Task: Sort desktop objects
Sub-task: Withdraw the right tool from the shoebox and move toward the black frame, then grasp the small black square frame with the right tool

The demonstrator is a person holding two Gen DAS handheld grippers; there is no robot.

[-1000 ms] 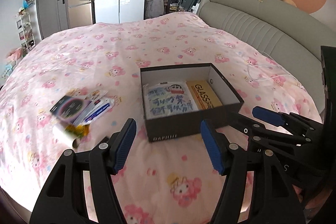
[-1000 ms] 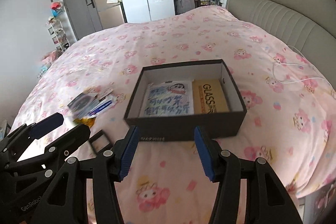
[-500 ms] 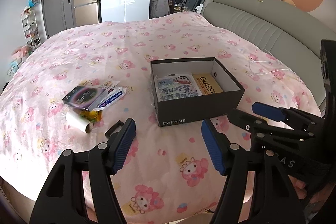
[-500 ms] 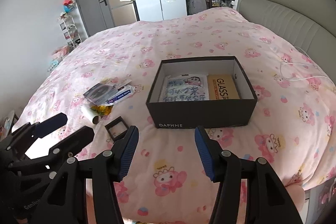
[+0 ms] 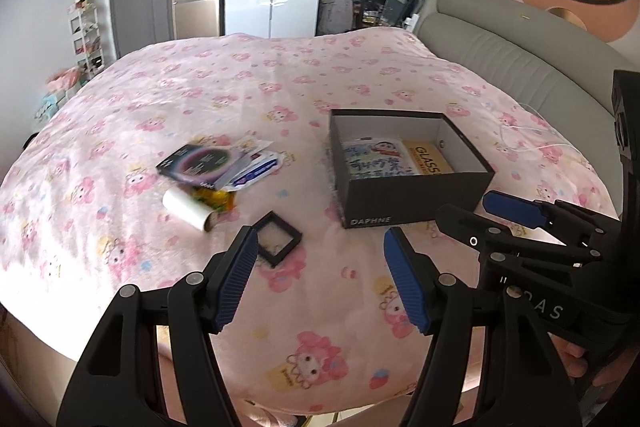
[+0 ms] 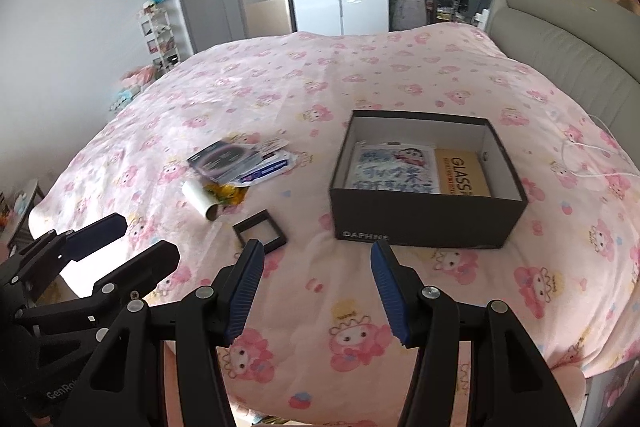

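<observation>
Overall setting: a bed with a pink cartoon-print cover, both grippers hanging above its near edge.
Left gripper: jaws stand apart, blue pads facing each other with only bedcover between them; nothing held.
Right gripper: jaws likewise apart and empty; it also shows at the right edge of the left wrist view, just beside the left gripper.
Black box: open-topped, marked DAPHNE on its near wall, sitting on the cover right of centre, beyond the right gripper's tips.
Box contents: a cartoon-printed packet lying flat on the left, a yellow GLASS package flat beside it on the right.
Small square frame: black-rimmed with a pale middle, flat on the cover between the loose pile and the box, just ahead of the left gripper's left finger.
White roll: a paper-wrapped tube on its side, left of the frame, its open end toward the camera.
Yellow wrapper: crinkled, touching the roll.
Dark round-patterned card: lies on top of the pile, overlapping a blue-and-white sachet to its right.
White cable: loose on the cover to the right of the box, near the grey padded headboard.
</observation>
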